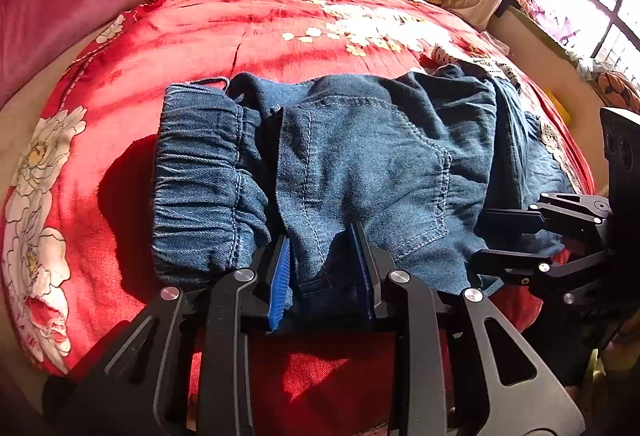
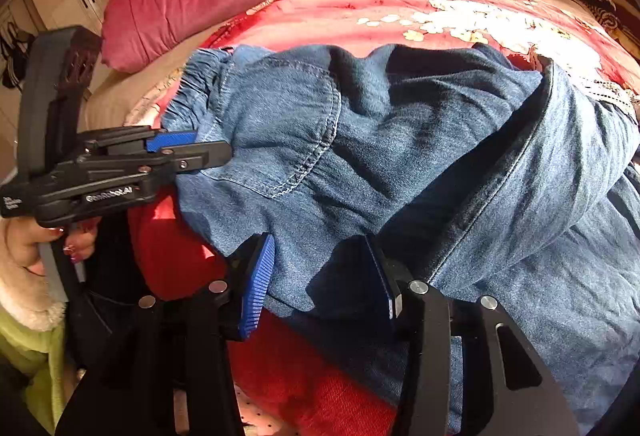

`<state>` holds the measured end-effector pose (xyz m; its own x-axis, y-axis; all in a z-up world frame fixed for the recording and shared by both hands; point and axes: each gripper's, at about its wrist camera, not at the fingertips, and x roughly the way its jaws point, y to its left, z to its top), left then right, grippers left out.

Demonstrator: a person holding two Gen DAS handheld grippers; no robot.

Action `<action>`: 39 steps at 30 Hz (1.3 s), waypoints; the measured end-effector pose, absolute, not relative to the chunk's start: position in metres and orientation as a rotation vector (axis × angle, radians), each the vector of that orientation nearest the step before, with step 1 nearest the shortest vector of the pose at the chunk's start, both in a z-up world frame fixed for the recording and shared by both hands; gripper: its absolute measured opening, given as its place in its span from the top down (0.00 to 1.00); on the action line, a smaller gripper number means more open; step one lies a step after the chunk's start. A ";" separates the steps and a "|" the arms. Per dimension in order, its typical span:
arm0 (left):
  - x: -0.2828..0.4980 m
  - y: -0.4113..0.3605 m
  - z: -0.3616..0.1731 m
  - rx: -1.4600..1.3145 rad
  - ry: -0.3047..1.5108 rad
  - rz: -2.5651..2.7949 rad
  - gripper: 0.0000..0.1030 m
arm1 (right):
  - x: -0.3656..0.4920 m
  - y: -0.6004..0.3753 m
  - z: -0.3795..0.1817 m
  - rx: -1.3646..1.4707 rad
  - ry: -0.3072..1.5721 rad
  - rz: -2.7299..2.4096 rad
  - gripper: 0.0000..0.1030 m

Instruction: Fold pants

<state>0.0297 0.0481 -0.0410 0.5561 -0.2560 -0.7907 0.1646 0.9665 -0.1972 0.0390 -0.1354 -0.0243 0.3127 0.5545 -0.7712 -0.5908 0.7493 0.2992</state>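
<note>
Crumpled blue denim pants (image 1: pixel 360 163) lie on red floral bedspread (image 1: pixel 248 27), elastic waistband at 9 o'clock. Left gripper (image 1: pixel 320 256), jaws narrow, pinches a denim fold at the near hem. Right gripper (image 2: pixel 320 276), jaws half wide, straddles the pants' edge at 6 o'clock, pads not pressing

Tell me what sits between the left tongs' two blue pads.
A bunched fold of the jeans near their lower edge fills the gap between the left tongs; the pads pinch it. The left wrist view shows this.
</note>
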 end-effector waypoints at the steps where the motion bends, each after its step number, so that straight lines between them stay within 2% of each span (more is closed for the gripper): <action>1: 0.027 0.048 -0.034 -0.108 0.936 -0.256 0.72 | 0.040 -0.145 -0.014 -0.008 0.970 0.763 0.51; 2: 0.024 0.047 -0.027 -0.116 0.919 -0.263 0.67 | 0.041 -0.155 -0.003 0.018 0.942 0.765 0.49; 3: 0.022 0.045 -0.019 -0.125 0.903 -0.270 0.55 | 0.045 -0.165 0.006 0.037 0.920 0.760 0.45; 4: 0.020 0.043 -0.012 -0.127 0.891 -0.274 0.51 | 0.049 -0.174 0.015 0.050 0.904 0.745 0.42; 5: 0.018 0.039 -0.005 -0.119 0.876 -0.279 0.51 | 0.054 -0.183 0.022 0.059 0.894 0.725 0.41; 10: 0.019 0.008 0.021 -0.075 0.824 -0.345 0.37 | 0.092 -0.221 0.040 0.073 0.878 0.590 0.35; 15: 0.032 -0.026 0.023 -0.034 0.842 -0.387 0.27 | 0.126 -0.237 0.049 0.048 0.884 0.497 0.29; 19: 0.036 -0.035 0.027 -0.034 0.838 -0.348 0.26 | 0.147 -0.240 0.049 0.026 0.901 0.464 0.24; 26: 0.039 -0.007 0.032 -0.105 0.838 -0.320 0.25 | 0.174 -0.231 0.041 -0.004 0.925 0.465 0.21; 35: 0.048 -0.076 0.013 -0.077 0.880 -0.541 0.25 | 0.229 -0.206 0.022 -0.116 1.002 0.410 0.20; 39: 0.053 -0.103 -0.007 -0.063 0.931 -0.595 0.35 | 0.252 -0.195 0.004 -0.151 1.062 0.382 0.20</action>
